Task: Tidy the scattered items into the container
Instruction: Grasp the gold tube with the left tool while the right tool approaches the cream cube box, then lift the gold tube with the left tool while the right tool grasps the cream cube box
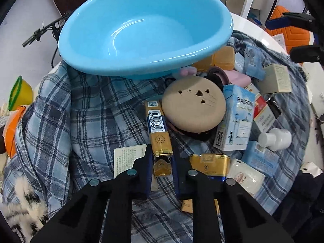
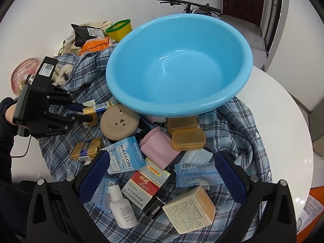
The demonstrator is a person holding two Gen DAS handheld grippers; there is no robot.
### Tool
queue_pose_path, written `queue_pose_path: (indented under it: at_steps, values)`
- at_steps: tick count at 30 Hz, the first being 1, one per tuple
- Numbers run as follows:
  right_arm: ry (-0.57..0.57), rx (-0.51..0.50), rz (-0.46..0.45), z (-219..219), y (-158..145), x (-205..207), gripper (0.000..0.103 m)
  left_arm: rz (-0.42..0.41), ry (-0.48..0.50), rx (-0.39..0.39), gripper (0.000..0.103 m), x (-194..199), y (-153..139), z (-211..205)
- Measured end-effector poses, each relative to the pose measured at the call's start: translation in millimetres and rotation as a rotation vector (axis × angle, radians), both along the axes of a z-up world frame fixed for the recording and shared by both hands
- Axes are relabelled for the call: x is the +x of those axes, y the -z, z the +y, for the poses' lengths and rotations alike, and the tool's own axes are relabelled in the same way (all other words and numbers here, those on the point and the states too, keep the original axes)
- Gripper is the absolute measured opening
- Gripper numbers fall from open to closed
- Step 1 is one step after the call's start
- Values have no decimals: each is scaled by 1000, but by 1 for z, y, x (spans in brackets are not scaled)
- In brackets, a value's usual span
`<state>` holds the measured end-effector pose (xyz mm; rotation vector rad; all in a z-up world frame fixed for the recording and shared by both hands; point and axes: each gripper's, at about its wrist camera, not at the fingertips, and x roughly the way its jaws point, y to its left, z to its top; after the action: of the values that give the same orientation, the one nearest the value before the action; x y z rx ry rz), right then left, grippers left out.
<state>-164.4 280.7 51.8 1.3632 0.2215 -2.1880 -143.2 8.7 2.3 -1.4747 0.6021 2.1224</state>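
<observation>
A blue plastic basin (image 1: 141, 30) (image 2: 178, 64) stands empty on a plaid cloth (image 1: 91, 111) (image 2: 243, 125). My left gripper (image 1: 162, 158) (image 2: 86, 113) is shut on the near end of a gold and blue cigarette pack (image 1: 159, 129) (image 2: 99, 107). Beside it lie a round tan disc (image 1: 193, 105) (image 2: 119, 121), a RAISON box (image 1: 236, 119) (image 2: 126, 156) and another gold pack (image 1: 210, 164) (image 2: 87, 148). My right gripper (image 2: 162, 172) is open and empty above a red pack (image 2: 141, 186), a white bottle (image 2: 121, 206) and a beige box (image 2: 190, 208).
Amber cases (image 2: 186, 133), a pink cup (image 2: 158, 147), light-blue packets (image 2: 198, 174) and a black ZEESEA stick (image 2: 155, 206) lie on the cloth. A yellow tub (image 2: 119, 30) and clutter sit at the far left. The white table edge (image 2: 283, 121) curves right. A bicycle (image 2: 188, 4) stands behind.
</observation>
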Motion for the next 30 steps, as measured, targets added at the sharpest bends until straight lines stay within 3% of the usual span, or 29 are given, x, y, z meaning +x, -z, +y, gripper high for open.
queue_pose_path:
  at_steps: [3,5,8,11,12,13,14,24,27,30]
  values:
    - [1,6,-3,1,1,1,103,56,21,-43,36,1,7,11]
    - [2,4,-5,3,2,2,103,93,38,-66,60,0,13,17]
    - [5,6,-6,6,2,3,103,124,45,-94,61,-1,22,23]
    - [12,9,-8,9,3,3,103,77,20,-81,61,-9,30,22]
    - [15,10,-7,10,3,2,103,68,15,-68,60,-11,31,21]
    - [18,9,-7,11,3,2,103,68,11,-51,35,-12,31,19]
    - [22,7,-7,12,3,2,103,75,-5,-39,16,-13,30,17]
    - [46,-5,-15,22,6,3,103,119,-17,-15,14,11,-2,-3]
    - [48,7,1,24,7,9,103,115,-48,48,14,20,-18,-8]
    - [50,59,30,30,13,23,103,194,-21,45,14,38,-34,-6]
